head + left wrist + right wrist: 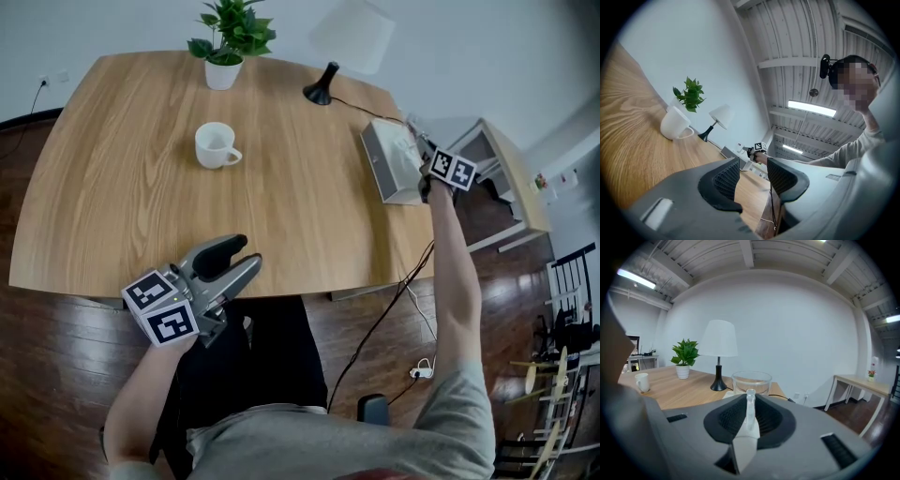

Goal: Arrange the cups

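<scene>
Two grippers: nearest, the left gripper (246, 253) hangs over the counter's (112, 216) near edge, jaws apart and empty, likely free for the white cup (217, 146) standing mid-counter. Far right, the right gripper (750, 408) has its jaws pinched on a clear glass cup's (751, 380) handle above the grey box (380, 164), probably to carry it upright. Counted: two cups, one plant (230, 33), one lamp (347, 42).

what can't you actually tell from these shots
- Right gripper view: the base of the glass cup is behind the right gripper, so whether it is resting or lifted is unclear.
- Head view: that cup and the jaws are covered by the marker cube and hand.
- Left gripper view: the grey box is too small for detail.
</scene>
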A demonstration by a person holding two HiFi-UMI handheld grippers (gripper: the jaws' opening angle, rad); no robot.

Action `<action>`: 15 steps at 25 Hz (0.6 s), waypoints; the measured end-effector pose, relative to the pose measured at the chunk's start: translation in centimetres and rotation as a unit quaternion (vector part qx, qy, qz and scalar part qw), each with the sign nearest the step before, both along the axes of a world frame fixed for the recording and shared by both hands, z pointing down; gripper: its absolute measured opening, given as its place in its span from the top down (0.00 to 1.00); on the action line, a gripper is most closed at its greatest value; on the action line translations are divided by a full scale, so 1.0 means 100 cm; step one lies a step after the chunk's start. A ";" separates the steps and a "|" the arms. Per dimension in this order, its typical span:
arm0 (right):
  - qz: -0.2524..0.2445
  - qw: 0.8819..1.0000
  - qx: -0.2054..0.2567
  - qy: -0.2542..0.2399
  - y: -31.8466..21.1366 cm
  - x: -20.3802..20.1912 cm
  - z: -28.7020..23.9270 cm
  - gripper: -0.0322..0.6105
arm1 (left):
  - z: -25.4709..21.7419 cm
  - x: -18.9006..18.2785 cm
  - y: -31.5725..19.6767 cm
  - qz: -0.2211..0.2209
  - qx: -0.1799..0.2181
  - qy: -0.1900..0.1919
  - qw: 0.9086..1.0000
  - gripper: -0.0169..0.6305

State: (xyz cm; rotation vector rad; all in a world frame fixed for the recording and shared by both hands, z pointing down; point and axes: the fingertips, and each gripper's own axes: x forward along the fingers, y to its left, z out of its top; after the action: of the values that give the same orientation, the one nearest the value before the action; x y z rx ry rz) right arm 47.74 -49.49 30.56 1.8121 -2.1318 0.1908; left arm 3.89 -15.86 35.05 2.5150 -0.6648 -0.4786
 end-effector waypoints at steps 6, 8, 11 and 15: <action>0.003 1.000 -0.004 -0.009 -0.005 0.004 0.003 0.84 | 0.001 0.000 0.000 0.000 -0.001 0.001 1.000 0.69; 0.001 1.000 -0.002 0.001 -0.006 0.003 0.003 0.85 | 0.001 0.000 0.000 0.000 -0.001 0.001 1.000 0.69; 0.015 0.999 0.005 0.035 -0.002 0.007 0.001 0.82 | 0.001 0.000 0.000 0.000 -0.001 0.001 1.000 0.69; 0.035 0.999 0.016 0.031 0.006 0.005 -0.014 0.58 | 0.000 0.000 0.000 -0.001 0.000 0.001 1.000 0.69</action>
State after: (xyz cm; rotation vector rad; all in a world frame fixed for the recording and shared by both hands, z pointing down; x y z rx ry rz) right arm 48.25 -48.88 29.11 1.8880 -2.0409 0.1155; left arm 3.93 -15.90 35.05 2.5132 -0.6662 -0.4811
